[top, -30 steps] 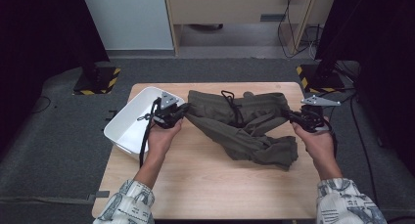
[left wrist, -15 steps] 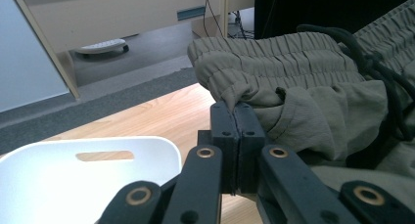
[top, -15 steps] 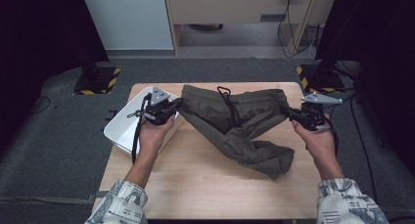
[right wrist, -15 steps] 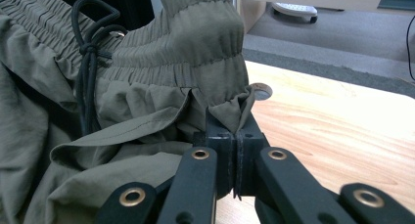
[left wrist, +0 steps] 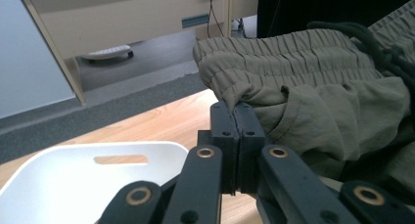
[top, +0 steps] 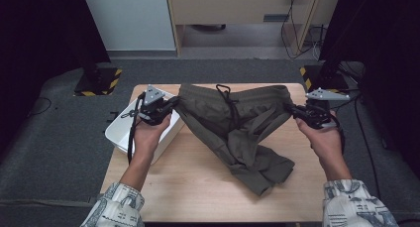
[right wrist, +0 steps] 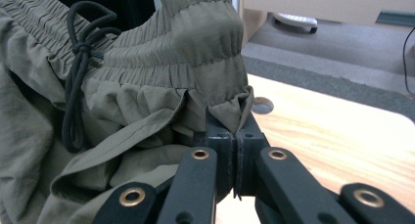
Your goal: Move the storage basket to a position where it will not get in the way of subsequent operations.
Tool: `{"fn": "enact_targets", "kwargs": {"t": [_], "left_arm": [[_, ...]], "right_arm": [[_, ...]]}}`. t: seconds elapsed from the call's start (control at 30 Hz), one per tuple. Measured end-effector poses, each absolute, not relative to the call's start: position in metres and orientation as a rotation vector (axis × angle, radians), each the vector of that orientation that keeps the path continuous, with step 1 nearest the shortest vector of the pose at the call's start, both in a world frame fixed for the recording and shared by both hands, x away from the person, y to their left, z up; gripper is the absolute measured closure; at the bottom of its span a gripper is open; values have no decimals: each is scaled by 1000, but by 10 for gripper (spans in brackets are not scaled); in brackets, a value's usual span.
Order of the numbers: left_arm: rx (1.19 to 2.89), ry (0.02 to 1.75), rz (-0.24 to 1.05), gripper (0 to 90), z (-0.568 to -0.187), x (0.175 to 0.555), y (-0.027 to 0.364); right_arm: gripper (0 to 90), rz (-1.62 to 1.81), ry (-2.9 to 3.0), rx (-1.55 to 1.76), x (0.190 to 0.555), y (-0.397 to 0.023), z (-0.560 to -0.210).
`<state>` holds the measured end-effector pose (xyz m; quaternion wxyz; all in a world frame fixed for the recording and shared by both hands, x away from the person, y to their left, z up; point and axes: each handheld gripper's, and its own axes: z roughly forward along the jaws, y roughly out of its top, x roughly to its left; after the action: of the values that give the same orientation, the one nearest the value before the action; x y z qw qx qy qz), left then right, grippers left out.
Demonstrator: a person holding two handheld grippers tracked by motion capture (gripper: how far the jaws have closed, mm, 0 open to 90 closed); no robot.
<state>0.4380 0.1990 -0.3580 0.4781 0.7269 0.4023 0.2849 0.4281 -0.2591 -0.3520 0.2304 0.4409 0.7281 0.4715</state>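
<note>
**Olive shorts held up by the waistband over the table**

The left gripper (top: 171, 104) has its jaws pressed tight together on a pinch of fabric at one end of the waistband of a pair of olive shorts (top: 233, 123). In the left gripper view the two black pads (left wrist: 238, 131) meet with a fold of gathered cloth caught between them. The right gripper (top: 297, 111) is clamped in the same way on the other end of the waistband; in the right gripper view a small corner of cloth (right wrist: 230, 109) stands up from between its closed pads.

The waistband is stretched between the two grippers above the far half of the wooden table (top: 198, 187). The legs hang down and bunch on the tabletop toward the near side. A black drawstring (top: 225, 94) dangles from the middle of the waistband, tied in a knot.

A white tray (top: 121, 133) sits at the table's left edge, under the left hand (top: 148, 133).

No label, brand or writing can be read on the shorts or the tray.
</note>
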Motion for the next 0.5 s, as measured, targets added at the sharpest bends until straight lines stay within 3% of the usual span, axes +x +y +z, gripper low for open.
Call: {"fn": "enact_targets", "kwargs": {"t": [0.5], "left_arm": [[1778, 911, 700, 884, -318, 445, 180]], "right_arm": [[879, 1282, 1942, 1139, 420, -276, -284]]}}
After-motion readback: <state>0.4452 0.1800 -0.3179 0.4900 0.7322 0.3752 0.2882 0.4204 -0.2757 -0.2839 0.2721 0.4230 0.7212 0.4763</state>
